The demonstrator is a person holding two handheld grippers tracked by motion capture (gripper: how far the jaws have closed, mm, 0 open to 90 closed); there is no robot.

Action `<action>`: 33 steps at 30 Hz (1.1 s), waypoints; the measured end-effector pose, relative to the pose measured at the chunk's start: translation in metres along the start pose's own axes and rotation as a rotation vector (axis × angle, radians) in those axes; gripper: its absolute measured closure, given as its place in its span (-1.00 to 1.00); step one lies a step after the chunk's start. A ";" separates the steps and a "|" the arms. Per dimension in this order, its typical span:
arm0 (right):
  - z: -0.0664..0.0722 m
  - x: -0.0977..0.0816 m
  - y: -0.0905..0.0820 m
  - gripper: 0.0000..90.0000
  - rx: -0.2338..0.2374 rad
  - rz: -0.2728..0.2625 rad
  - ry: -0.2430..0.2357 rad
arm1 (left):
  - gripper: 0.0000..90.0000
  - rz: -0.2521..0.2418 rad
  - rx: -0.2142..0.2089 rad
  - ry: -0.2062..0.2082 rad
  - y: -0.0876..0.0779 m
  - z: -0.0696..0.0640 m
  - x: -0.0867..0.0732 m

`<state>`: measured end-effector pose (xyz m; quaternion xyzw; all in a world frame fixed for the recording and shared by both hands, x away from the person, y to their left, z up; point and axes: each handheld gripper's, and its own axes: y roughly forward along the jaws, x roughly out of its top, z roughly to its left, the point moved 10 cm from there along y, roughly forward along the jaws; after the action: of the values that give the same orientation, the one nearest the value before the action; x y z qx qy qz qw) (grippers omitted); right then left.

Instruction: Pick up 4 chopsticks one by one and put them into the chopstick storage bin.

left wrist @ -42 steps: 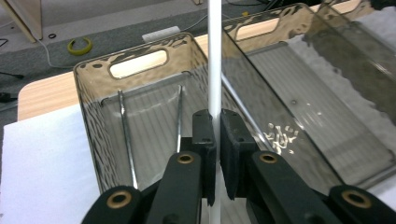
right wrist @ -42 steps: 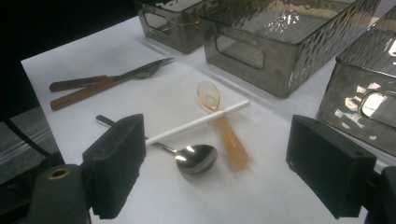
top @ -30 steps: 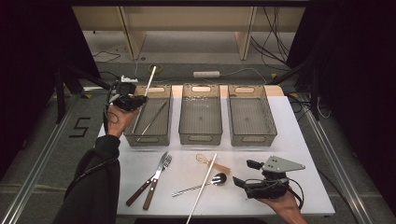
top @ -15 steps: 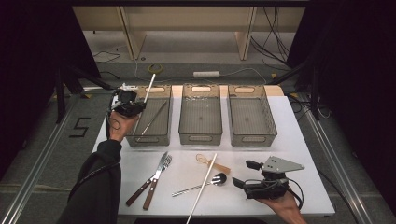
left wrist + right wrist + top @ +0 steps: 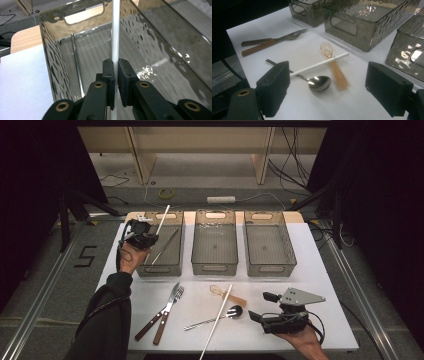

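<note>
White bench (image 5: 320, 285) bearing three smoky translucent bins along its far edge: left bin (image 5: 150, 269), middle bin (image 5: 214, 268) and right bin (image 5: 272, 268), each with a handle slot in its end wall. The one readable mark is a dark "5" (image 5: 86, 256) on the floor beside the bench's left edge; the bins and cutlery carry no legible label, though a faint scrawl on the left bin's wall in the left gripper view is probably only a glint.

Left gripper (image 5: 141, 239) held over the near left corner of the left bin; its jaws are clamped on a white chopstick (image 5: 115, 37), which stands steeply up and leans toward the far edge, its lower part inside the bin. A metal chopstick (image 5: 75, 62) lies slantwise on that bin's floor.

Right gripper (image 5: 260, 307) near the bench's near right corner, jaws spread wide and holding nothing.

Along the near edge: a second white chopstick (image 5: 319, 64) lying across an amber plastic spoon (image 5: 332, 63) and a steel spoon (image 5: 320, 83); toward the near left, a wooden-handled knife (image 5: 154, 319) and fork (image 5: 169, 316) lying close together.
</note>
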<state>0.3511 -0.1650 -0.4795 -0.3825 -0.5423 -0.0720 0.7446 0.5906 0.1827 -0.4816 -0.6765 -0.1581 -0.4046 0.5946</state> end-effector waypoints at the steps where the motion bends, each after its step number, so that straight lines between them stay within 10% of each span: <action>1: 0.000 0.000 0.000 -0.54 0.002 0.001 0.000 | 0.85 0.008 0.001 0.005 0.001 0.001 -0.002; 14: 0.000 0.000 0.001 -0.54 0.002 -0.001 0.002 | 0.56 0.044 -0.008 -0.060 -0.001 0.004 -0.010; 33: 0.000 0.001 -0.001 -0.54 -0.005 -0.007 0.003 | -0.28 0.052 -0.198 -0.104 -0.068 -0.074 -0.028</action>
<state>0.3510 -0.1652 -0.4777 -0.3824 -0.5422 -0.0764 0.7443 0.4993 0.1373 -0.4593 -0.7559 -0.1302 -0.3670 0.5262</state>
